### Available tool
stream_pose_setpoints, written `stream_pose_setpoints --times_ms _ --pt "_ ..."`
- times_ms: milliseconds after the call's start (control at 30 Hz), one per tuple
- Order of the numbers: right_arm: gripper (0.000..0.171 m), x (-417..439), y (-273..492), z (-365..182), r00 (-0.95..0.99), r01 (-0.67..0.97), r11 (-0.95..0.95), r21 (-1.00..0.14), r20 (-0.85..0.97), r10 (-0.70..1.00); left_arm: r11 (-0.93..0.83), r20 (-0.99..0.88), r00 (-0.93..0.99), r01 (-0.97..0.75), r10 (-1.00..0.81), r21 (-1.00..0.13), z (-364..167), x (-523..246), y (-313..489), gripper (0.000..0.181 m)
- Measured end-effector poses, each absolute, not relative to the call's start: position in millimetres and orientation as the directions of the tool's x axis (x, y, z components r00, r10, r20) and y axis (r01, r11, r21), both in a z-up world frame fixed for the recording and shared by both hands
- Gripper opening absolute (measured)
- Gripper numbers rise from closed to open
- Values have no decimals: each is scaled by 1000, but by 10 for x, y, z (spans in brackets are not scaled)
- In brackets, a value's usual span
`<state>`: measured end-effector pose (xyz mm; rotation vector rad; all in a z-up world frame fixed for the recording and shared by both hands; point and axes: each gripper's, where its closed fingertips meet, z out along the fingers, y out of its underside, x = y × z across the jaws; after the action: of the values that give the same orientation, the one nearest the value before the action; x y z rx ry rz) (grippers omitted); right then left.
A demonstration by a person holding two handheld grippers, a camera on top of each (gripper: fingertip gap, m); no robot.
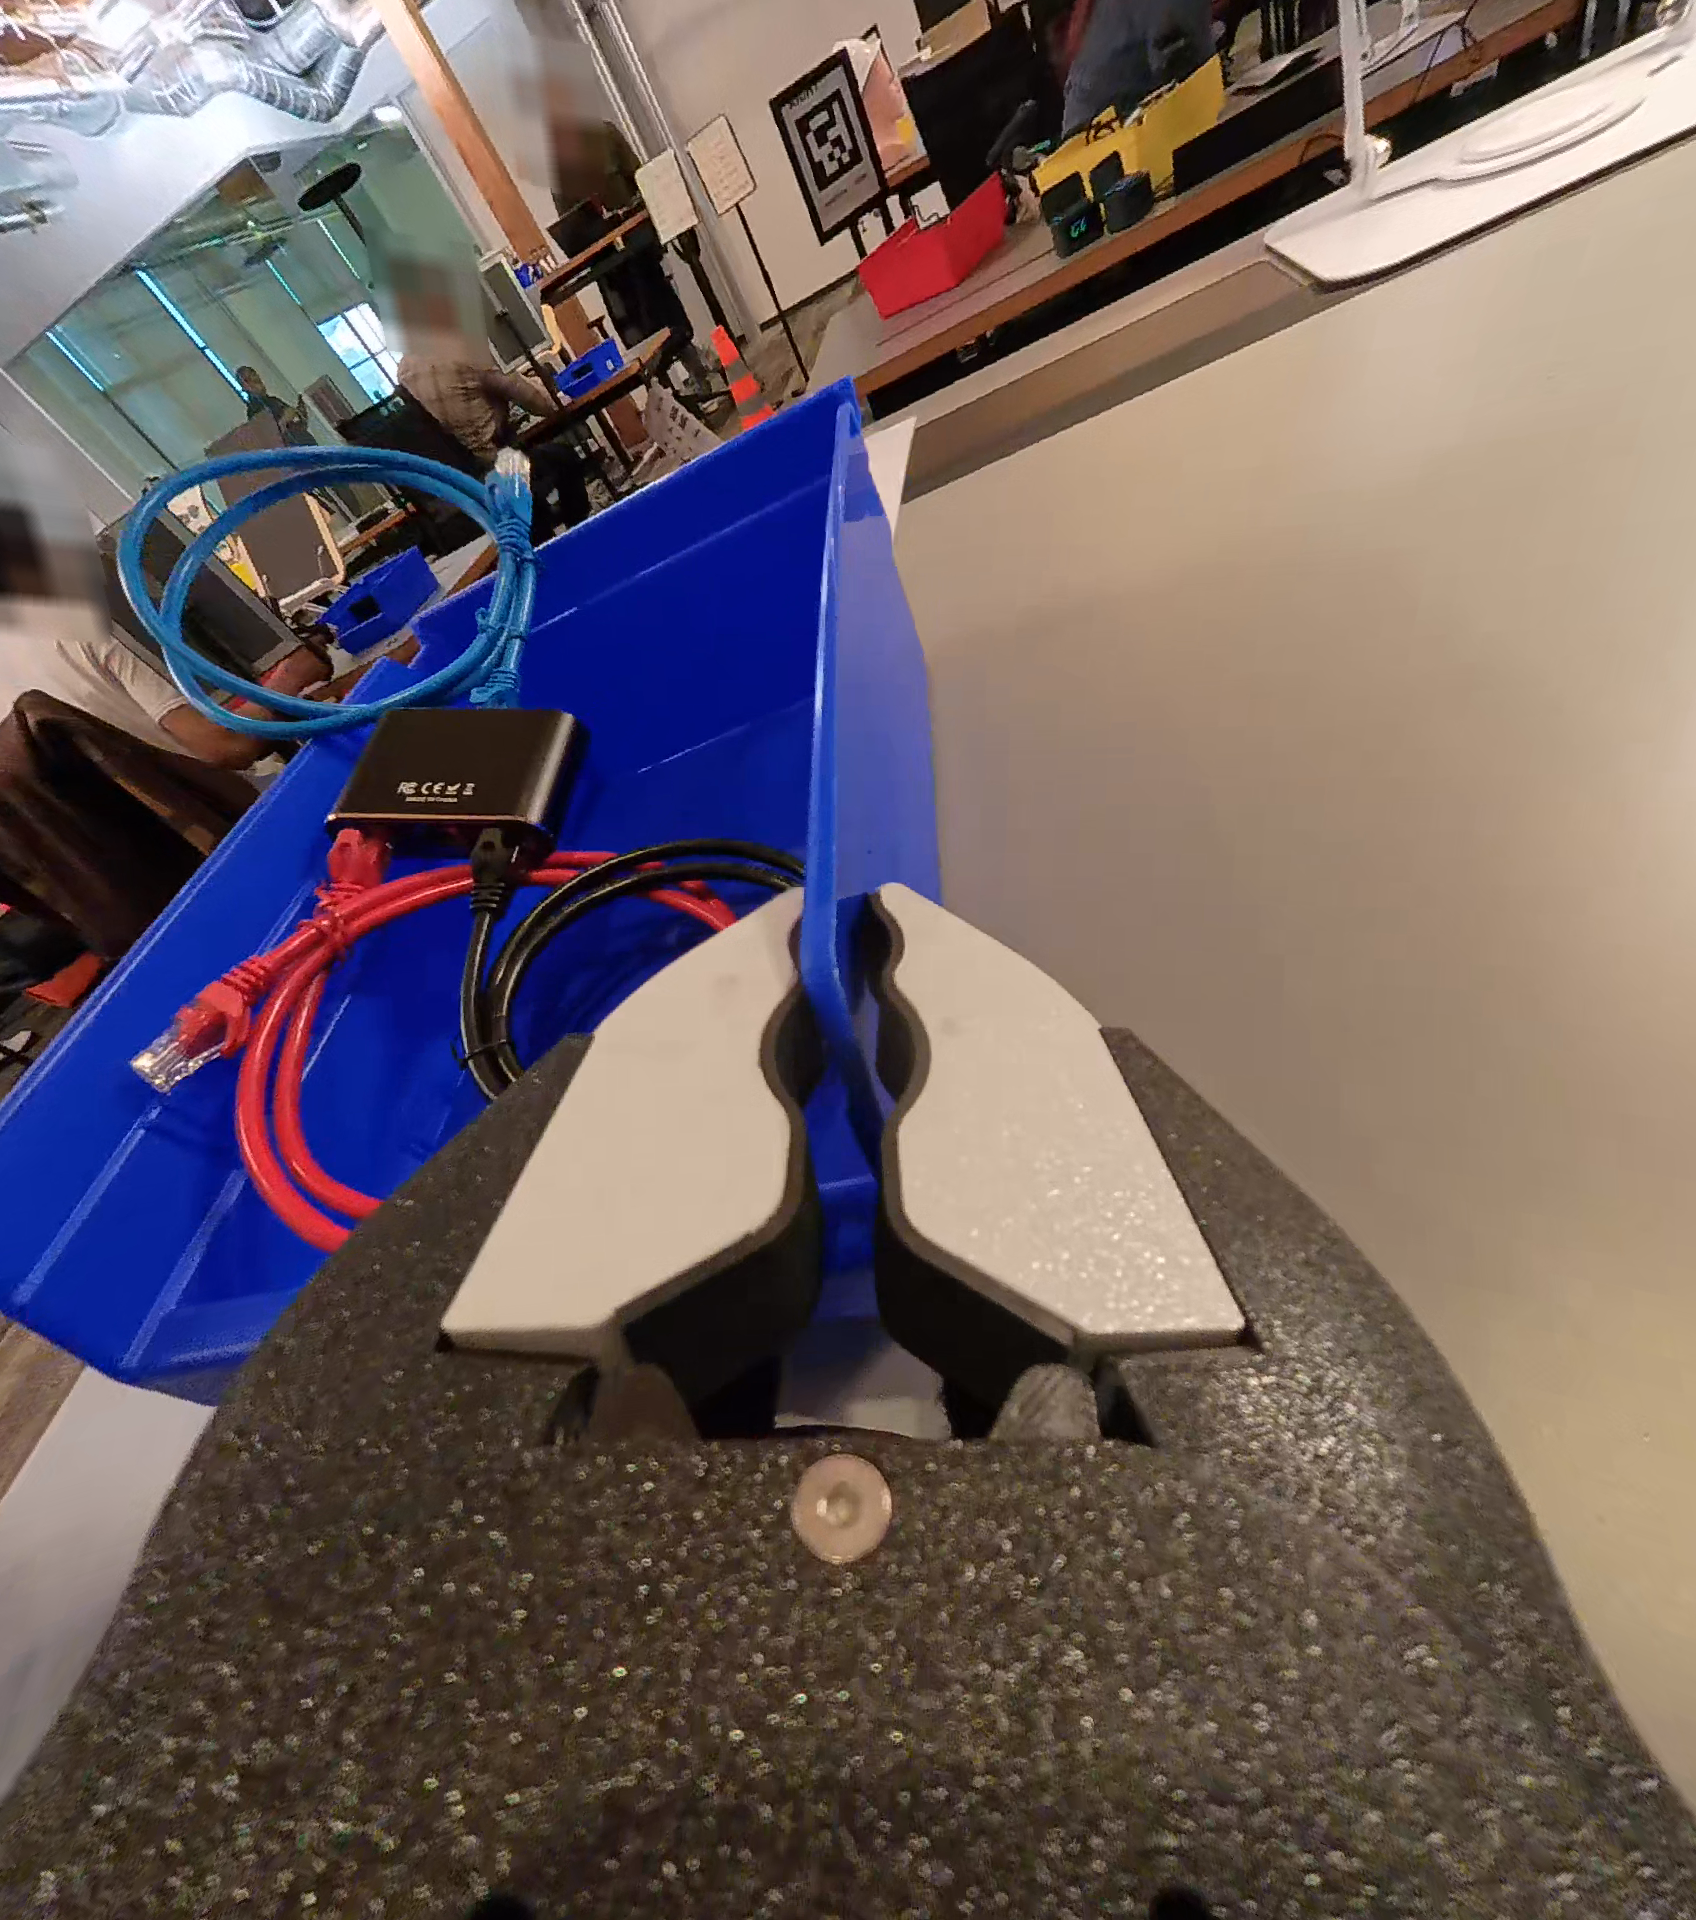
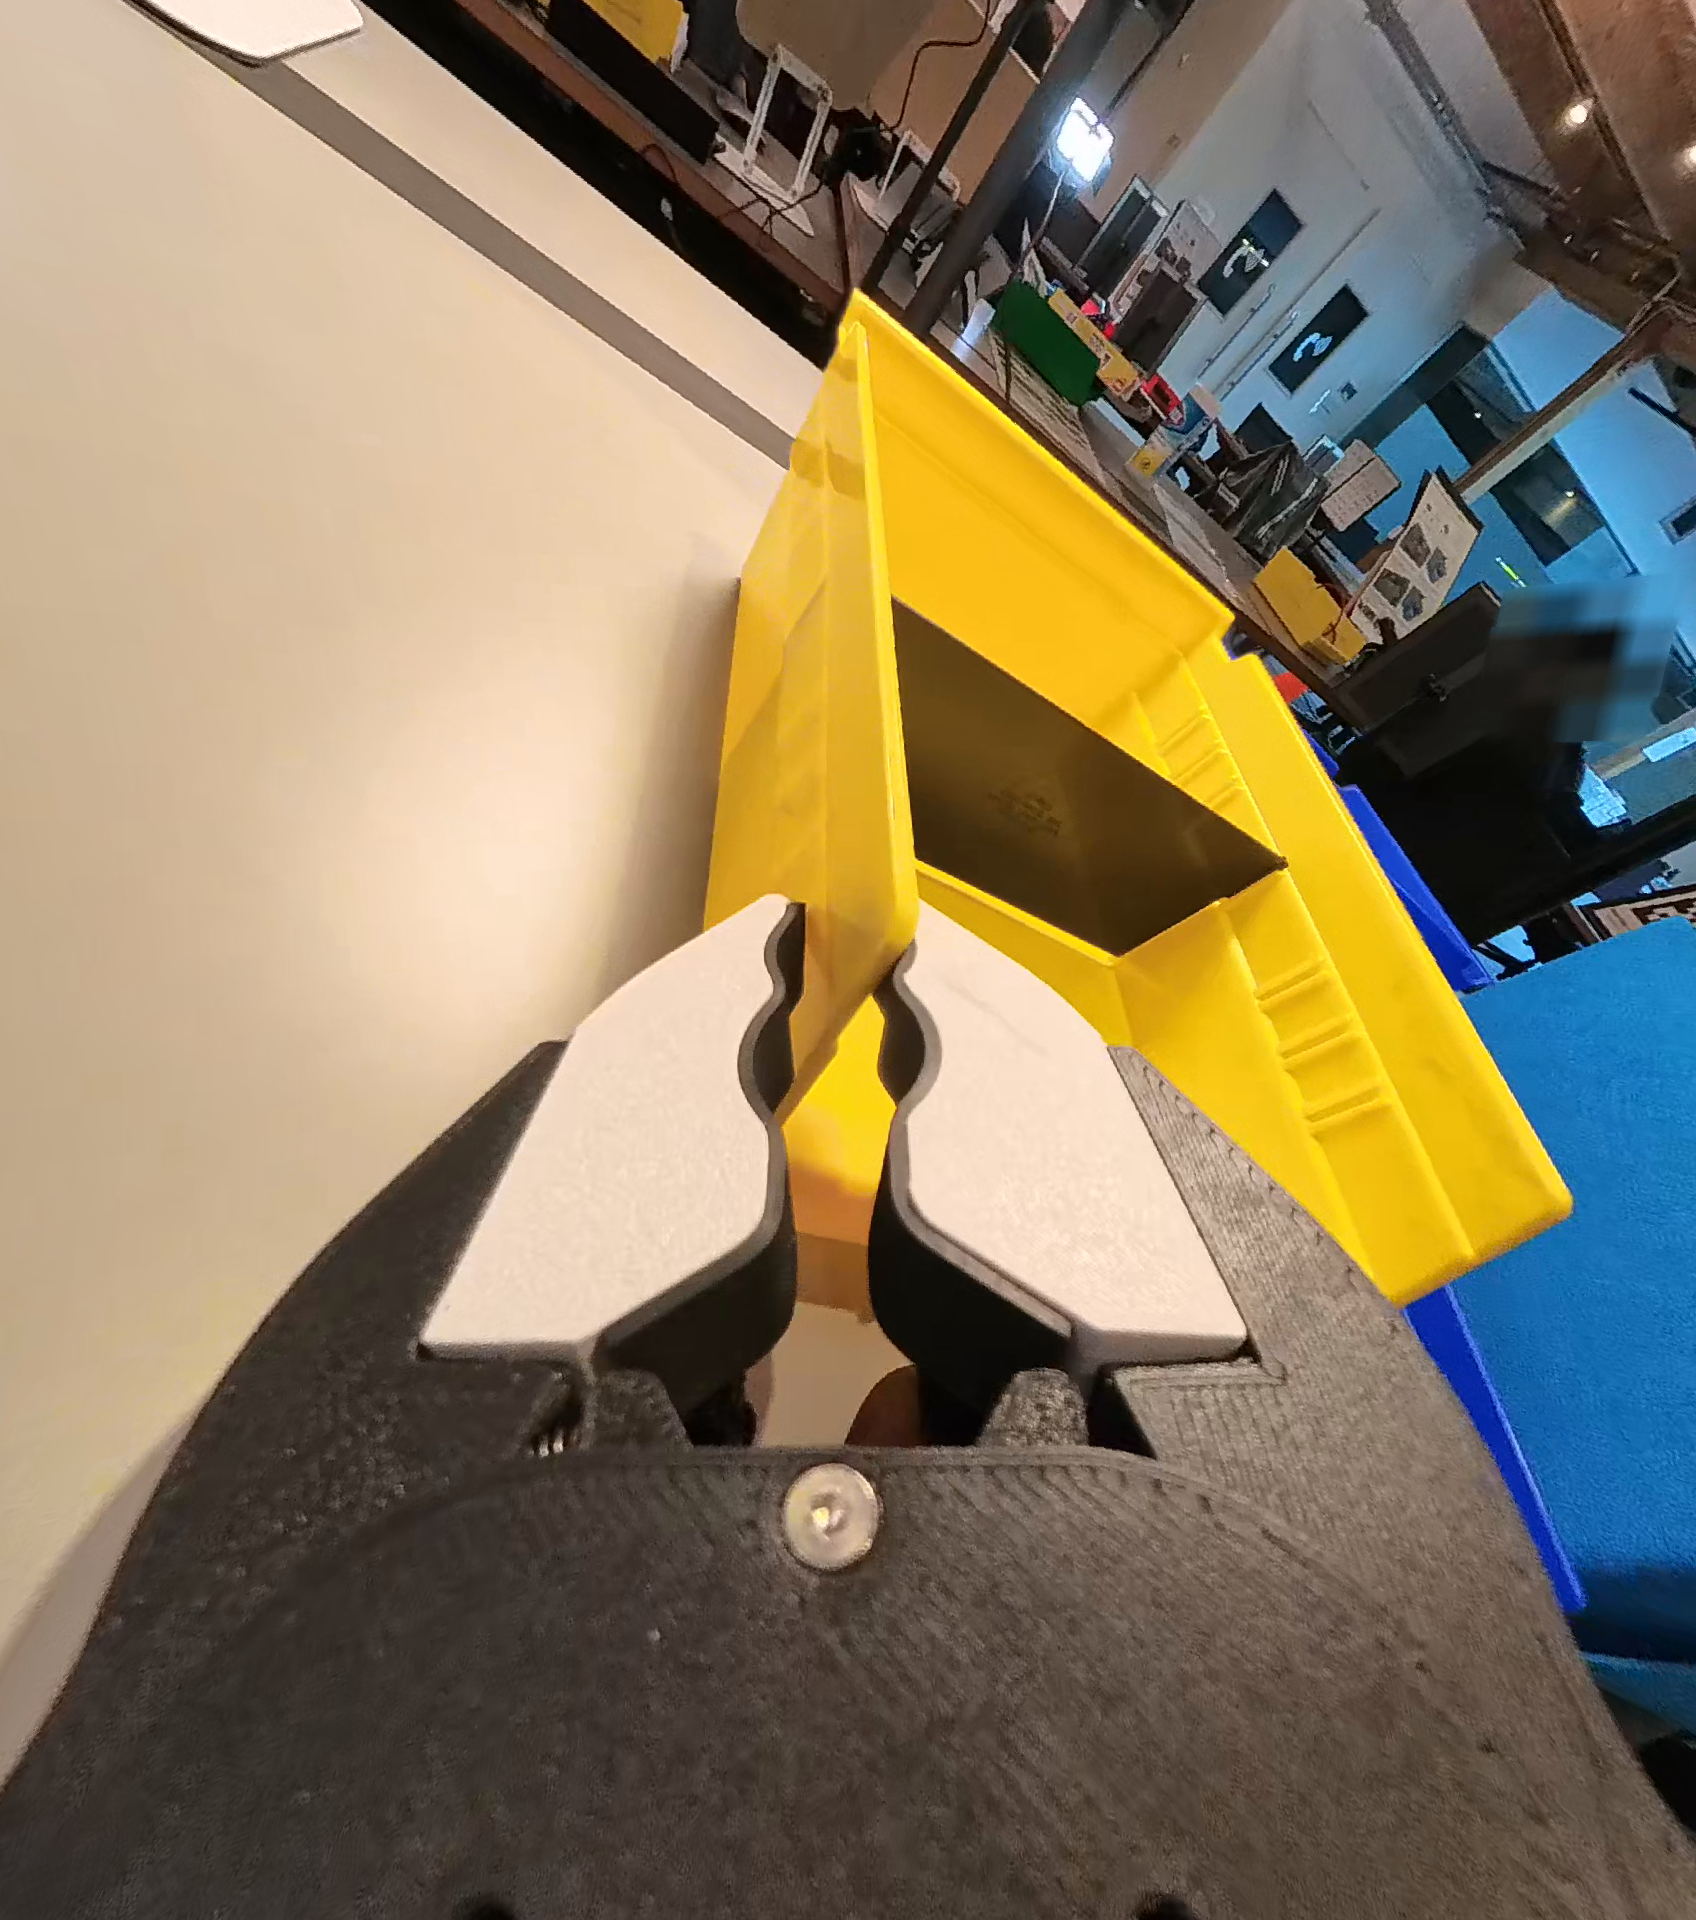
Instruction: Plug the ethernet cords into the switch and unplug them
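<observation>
On pale tabletop (image 1: pixel 1395 831), workshop behind: left gripper (image 1: pixel 839 914) pinches blue bin (image 1: pixel 698 623) wall; right gripper (image 2: pixel 849 940) pinches yellow bin (image 2: pixel 1031 540) wall.

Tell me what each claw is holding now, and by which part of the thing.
The left claw grips the blue bin by its side wall's rim. The right claw grips the yellow bin the same way.

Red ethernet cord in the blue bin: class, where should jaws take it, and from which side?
Grip the red ethernet cord on the ribbed red boot behind its free clear plug, coming from above. That end lies loose on the blue plastic bin floor, away from the black switch.
</observation>
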<state>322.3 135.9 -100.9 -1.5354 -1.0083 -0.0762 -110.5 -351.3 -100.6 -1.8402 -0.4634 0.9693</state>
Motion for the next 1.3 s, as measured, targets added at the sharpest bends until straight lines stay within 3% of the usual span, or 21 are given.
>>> stream_pose_setpoints --times_ms 600,1300 --pt "11 3485 1518 -1005 644 622 88 -778 572 508 -473 -382 643 -34 664 -880 -1040 -1596 -3683 5" --pt "8 3549 1536 -1022 550 544 139 -828 476 686 -475 -384 668 -52 637 -878 -1049 -1689 -3706 5"
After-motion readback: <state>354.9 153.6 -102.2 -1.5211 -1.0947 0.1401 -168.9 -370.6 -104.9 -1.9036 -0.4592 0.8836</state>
